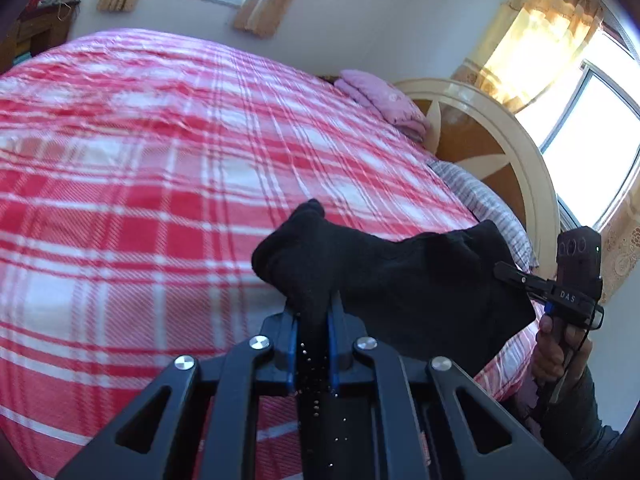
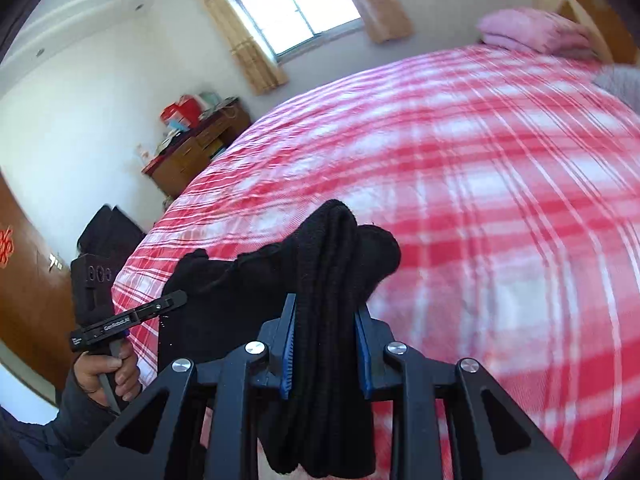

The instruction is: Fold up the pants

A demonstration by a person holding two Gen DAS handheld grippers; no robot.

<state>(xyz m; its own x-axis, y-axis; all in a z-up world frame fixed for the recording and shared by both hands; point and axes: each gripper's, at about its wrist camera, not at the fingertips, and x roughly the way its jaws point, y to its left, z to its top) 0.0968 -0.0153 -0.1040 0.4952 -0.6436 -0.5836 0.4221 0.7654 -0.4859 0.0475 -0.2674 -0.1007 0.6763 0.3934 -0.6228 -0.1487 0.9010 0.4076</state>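
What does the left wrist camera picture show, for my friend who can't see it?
The left gripper is shut on black pants, held up above a bed with a red and white checked blanket. The right gripper grips their other side, and a pink folded quilt lies near the headboard.

A bed covered edge to edge by a red-and-white plaid blanket. At its head end, against the headboard, lie a folded pink quilt and, just beside it, a grey striped pillow.
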